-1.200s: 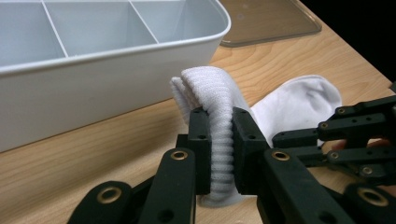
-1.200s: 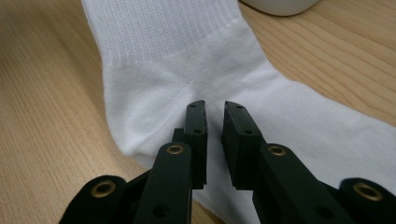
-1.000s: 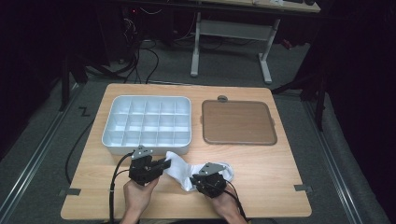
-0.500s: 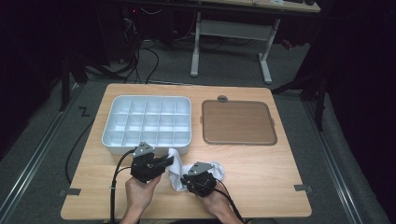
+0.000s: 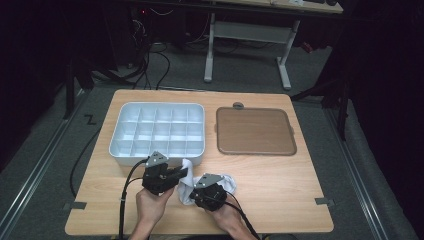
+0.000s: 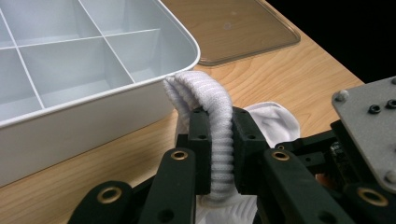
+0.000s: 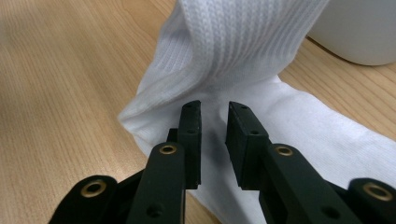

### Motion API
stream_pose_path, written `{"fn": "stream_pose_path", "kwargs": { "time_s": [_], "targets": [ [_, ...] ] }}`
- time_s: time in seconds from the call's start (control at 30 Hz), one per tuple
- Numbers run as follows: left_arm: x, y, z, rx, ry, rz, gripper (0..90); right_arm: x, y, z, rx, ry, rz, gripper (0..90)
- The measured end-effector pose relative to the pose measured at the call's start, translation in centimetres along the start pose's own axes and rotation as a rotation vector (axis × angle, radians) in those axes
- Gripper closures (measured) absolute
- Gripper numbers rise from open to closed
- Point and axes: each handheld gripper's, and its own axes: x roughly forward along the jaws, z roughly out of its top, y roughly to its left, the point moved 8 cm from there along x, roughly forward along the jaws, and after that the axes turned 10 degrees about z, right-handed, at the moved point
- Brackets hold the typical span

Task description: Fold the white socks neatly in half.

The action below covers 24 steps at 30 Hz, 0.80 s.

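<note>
Left tool (image 6: 219, 154) pinches the white sock (image 6: 210, 102) — right tool (image 7: 212, 140), jaws just parting, hovers slightly agape above it.

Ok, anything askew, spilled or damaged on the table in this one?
Nothing stands out. The white sock is bunched up near the front edge of the table, its ribbed cuff pinched in the left gripper; the right gripper has just been opening over it. The divided tray and brown lid lie flat and look intact.

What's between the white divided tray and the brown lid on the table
Only bare wooden table, seen in the high view: the tray and the lid lie side by side, apart.
</note>
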Motion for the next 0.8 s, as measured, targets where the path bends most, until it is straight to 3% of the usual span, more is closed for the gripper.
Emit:
{"fn": "stream_pose_path", "kwargs": {
  "time_s": [0.4,0.43,0.63,0.67,0.8],
  "targets": [
    [-0.1,0.3,0.0,0.003,0.008,0.007,80.3,-3.5,-0.7,0.4,0.016,-0.065,-0.042,70.7],
    [-0.1,0.3,0.0,0.003,0.009,0.007,80.3,-4.7,-1.5,0.1,0.038,-0.077,-0.068,68.9],
    [-0.1,0.2,0.0,0.002,0.011,0.007,80.3,-7.0,-3.4,-1.1,0.082,-0.098,-0.132,65.2],
    [0.0,0.2,-0.1,0.005,0.012,0.007,80.3,-8.0,-4.3,-1.6,0.098,-0.105,-0.162,63.9],
    [0.0,0.2,-0.1,0.004,0.014,0.006,80.3,-8.9,-5.2,-2.2,0.122,-0.112,-0.193,62.8]
  ]
}}
